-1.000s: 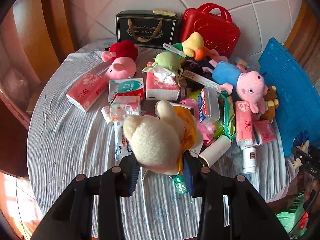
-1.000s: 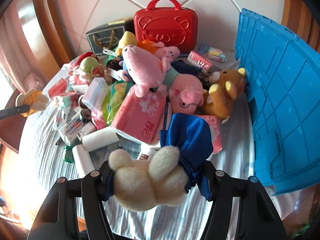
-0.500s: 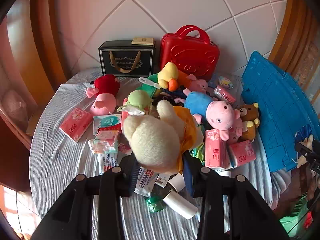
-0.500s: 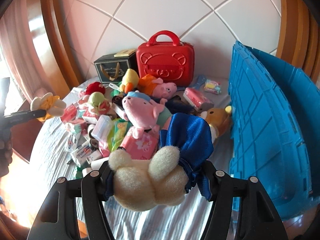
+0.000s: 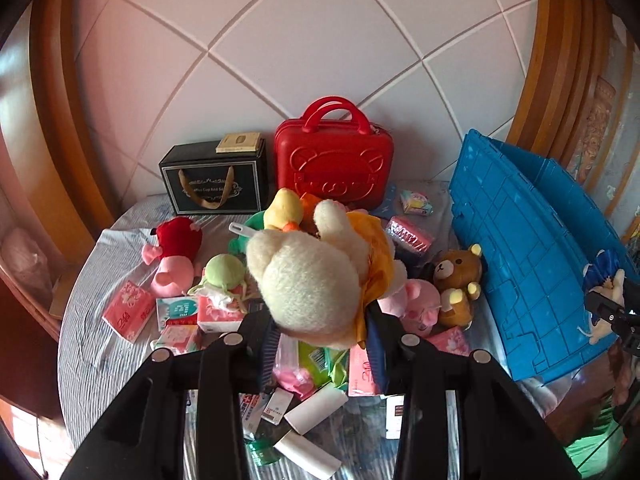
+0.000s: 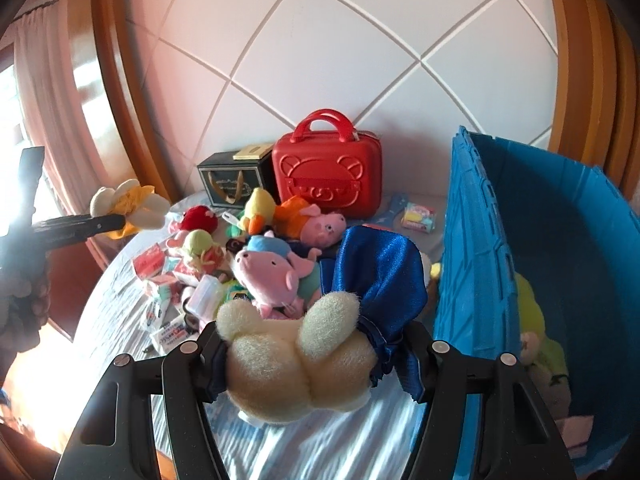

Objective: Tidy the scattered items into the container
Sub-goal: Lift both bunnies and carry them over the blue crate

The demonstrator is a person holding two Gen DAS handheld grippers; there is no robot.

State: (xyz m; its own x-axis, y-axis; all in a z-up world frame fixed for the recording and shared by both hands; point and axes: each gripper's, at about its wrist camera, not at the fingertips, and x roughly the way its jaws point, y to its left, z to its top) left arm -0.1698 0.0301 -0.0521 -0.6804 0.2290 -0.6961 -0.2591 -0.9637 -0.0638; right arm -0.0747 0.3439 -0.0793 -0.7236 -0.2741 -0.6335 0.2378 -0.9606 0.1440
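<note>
Each hand-held gripper clamps a cream plush: left (image 5: 324,332) orange-dressed (image 5: 308,280), right (image 6: 316,356) blue-dressed (image 6: 296,364), seemingly.

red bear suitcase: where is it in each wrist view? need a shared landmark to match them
Left wrist: red suitcase stands upper centre, at the table's back against the tiled wall.
Right wrist: red suitcase stands centre, just above the middle, against the same wall.
Shared landmark: the black gift box sits immediately left of it in both views.
</note>
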